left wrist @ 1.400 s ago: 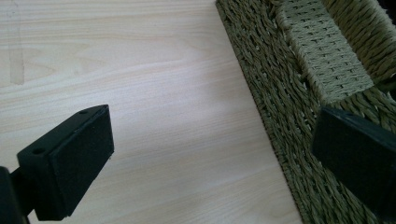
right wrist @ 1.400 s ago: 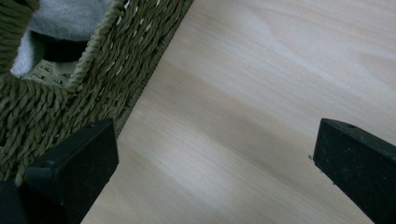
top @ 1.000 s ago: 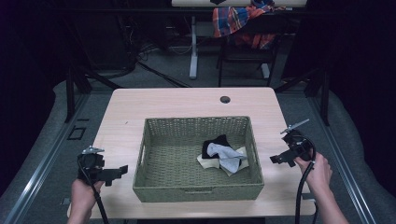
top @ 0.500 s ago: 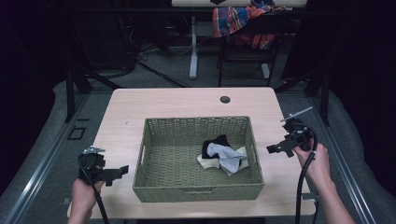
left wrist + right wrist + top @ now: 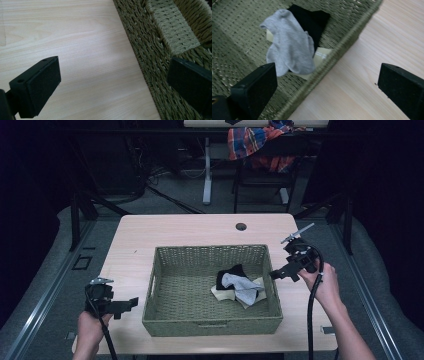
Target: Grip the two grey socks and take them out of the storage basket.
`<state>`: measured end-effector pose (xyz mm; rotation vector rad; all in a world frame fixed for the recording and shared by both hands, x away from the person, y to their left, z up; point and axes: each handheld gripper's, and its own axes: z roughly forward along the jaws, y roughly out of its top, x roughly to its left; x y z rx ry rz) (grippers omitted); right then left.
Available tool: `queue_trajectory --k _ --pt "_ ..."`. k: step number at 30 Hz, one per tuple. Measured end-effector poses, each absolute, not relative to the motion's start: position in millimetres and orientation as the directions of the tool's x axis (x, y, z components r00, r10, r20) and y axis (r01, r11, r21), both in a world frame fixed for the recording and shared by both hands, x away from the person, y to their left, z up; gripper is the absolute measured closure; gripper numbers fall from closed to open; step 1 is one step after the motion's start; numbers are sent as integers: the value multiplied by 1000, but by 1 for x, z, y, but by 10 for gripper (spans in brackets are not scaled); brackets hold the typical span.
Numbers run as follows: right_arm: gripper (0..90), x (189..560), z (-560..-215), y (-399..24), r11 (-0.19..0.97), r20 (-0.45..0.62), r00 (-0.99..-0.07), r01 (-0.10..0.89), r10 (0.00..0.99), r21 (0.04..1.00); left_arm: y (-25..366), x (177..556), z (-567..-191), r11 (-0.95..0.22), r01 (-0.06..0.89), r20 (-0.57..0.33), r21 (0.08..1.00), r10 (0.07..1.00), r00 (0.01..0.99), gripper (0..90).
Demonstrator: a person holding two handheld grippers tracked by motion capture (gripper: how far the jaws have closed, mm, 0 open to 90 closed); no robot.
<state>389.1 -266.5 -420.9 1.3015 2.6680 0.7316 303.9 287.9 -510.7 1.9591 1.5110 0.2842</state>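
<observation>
table: light wooden rectangular table (image 5: pixel 150 240), small round dark grommet hole (image 5: pixel 241 226) near far edge
floor: grey carpet (image 5: pixel 170 200), metal rails at sides
behind: dark chair (image 5: pixel 260 180) draped with red-blue plaid cloth (image 5: pixel 255 142); white desk leg (image 5: pixel 207 170)
light: dim, dark surroundings

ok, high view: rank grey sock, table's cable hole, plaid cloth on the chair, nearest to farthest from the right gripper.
From the right gripper, jaws open, at the basket's right rim:
1. grey sock, just to its left inside the basket.
2. cable hole, farther back on the table.
3. plaid cloth, beyond the table, draped on the chair.
</observation>
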Motion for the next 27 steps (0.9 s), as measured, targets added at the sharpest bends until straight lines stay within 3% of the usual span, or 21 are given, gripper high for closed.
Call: queue_trajectory --k 8,14,21,22,27 --pt "58 400 -414 -231 582 113 -686 683 719 442 288 304 -510 -132 789 -210 600 926 314 0" --pt "133 407 -417 -201 614 116 -714 662 690 430 289 304 -511 -127 790 -214 600 926 312 0" --pt "166 407 -424 -188 643 111 -736 646 668 410 289 304 -511 -132 789 -213 600 924 316 0" --pt "203 406 -427 -186 651 118 -744 640 658 408 288 304 -510 -136 789 -211 599 924 319 0" --pt "204 405 -439 -180 668 105 -750 636 653 386 287 305 -511 -133 785 -212 605 923 320 0"
